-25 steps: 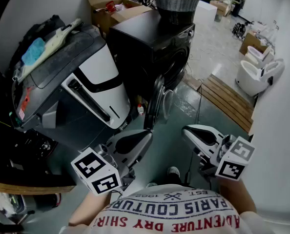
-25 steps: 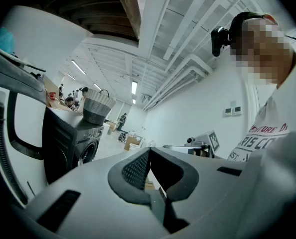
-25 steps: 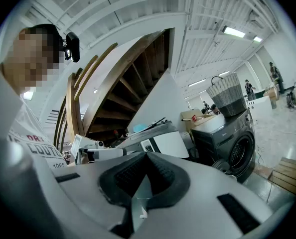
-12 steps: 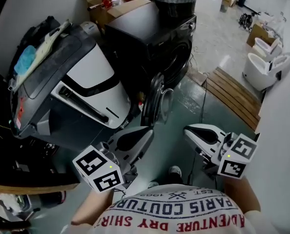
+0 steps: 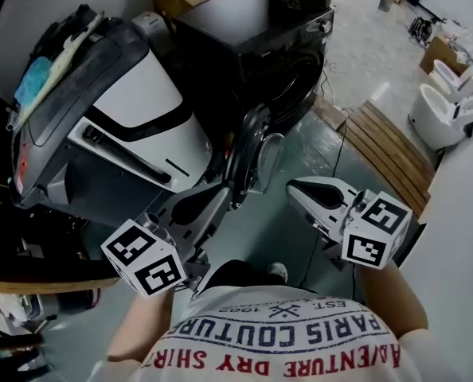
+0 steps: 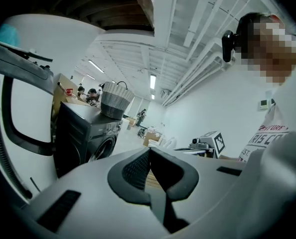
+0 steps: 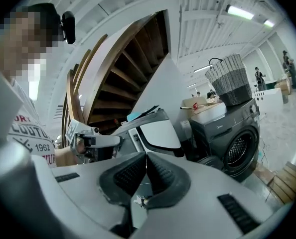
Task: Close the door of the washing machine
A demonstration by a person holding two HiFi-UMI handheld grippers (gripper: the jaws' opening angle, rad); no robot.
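Washing machine [image 5: 256, 50] door [image 5: 249, 156] stands open.
Left gripper [image 5: 223, 195] is just beside the door, right gripper [image 5: 295, 189] near; both pairs of fingers pressed together, empty.

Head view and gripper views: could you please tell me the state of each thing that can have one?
Washing machine door: open, swung outward.
Left tool: shut, nothing between its jaws.
Right tool: shut, nothing between its jaws.
Basket: upright on the washing machine.

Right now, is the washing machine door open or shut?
Open: the door stands swung out from the washing machine, edge-on in the head view.
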